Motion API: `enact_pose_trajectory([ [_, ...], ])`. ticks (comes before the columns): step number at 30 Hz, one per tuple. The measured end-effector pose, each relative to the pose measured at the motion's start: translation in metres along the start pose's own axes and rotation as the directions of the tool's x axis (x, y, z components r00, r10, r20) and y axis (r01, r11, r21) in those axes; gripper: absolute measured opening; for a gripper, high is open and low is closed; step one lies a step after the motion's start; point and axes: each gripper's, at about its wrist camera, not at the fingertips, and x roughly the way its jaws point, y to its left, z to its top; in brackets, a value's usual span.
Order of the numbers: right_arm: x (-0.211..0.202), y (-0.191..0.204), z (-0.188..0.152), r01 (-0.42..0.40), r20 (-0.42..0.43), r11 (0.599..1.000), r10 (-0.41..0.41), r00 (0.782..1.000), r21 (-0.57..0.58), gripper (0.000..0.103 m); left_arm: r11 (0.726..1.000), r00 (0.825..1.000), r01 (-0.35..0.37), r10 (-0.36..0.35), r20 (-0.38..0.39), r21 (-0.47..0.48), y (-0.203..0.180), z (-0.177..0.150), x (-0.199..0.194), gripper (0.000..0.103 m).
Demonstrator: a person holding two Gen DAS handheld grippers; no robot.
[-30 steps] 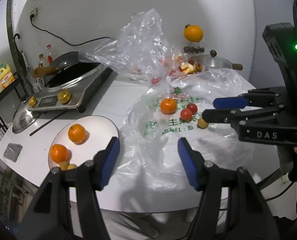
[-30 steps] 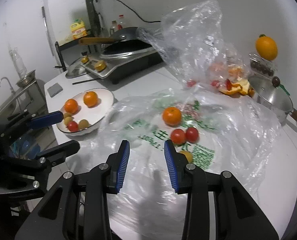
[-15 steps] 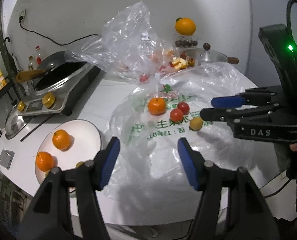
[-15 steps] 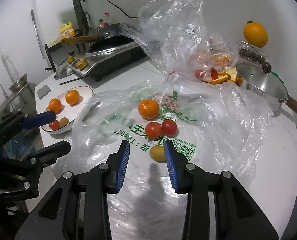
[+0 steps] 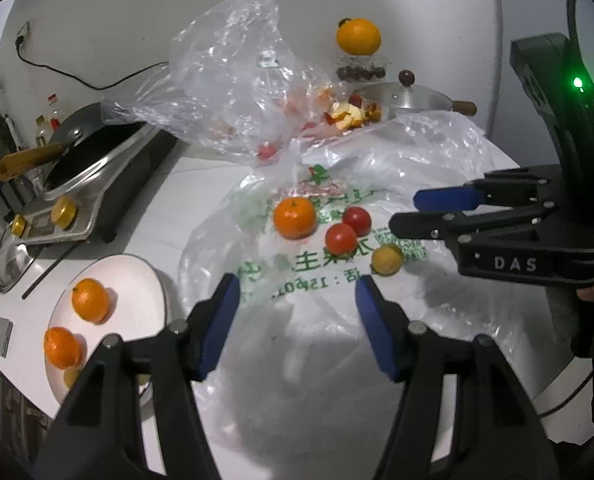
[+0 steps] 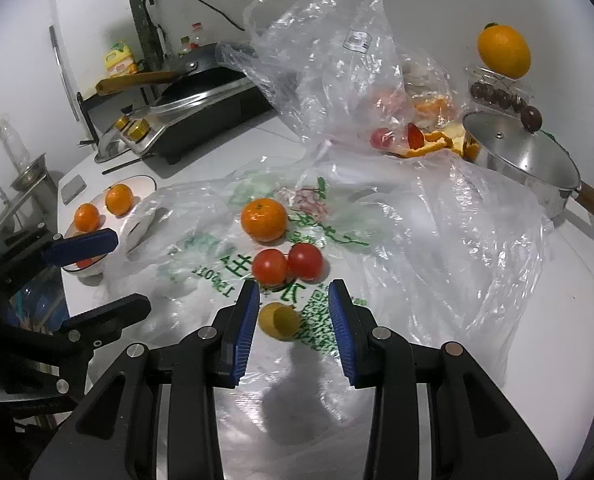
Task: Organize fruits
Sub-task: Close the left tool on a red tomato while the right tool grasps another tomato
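Plate (image 5: 137,280), counter's near left: two oranges, smaller fruit. Remaining on plastic bag (image 6: 437,240): orange (image 6: 264,219), two tomatoes (image 6: 287,266), yellow fruit (image 6: 279,320). Right tongs (image 6: 293,312) open astride yellow fruit; left tongs (image 5: 297,312) open, empty.

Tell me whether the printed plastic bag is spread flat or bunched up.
Spread flat: the printed plastic bag lies open on the table with the mandarin resting on top.
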Motion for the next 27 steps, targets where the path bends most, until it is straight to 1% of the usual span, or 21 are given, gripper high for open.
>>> enact_pose_trajectory([
  [20, 0.022, -0.031, 0.008, -0.023, -0.005, 0.999, 0.023, 1.0, 0.032, 0.038, 0.999, 0.998, 0.044, -0.043, -0.034, 0.023, -0.018, 0.022, 0.056, 0.061],
  [23, 0.023, -0.034, 0.009, -0.028, -0.004, 0.999, 0.028, 1.0, 0.035, 0.038, 0.998, 0.997, 0.059, -0.059, -0.044, 0.019, -0.019, 0.024, 0.063, 0.057],
  [27, 0.026, -0.037, 0.01, -0.033, -0.004, 0.999, 0.033, 0.999, 0.04, 0.038, 0.997, 0.996, 0.07, -0.07, -0.053, 0.015, -0.019, 0.025, 0.07, 0.057],
])
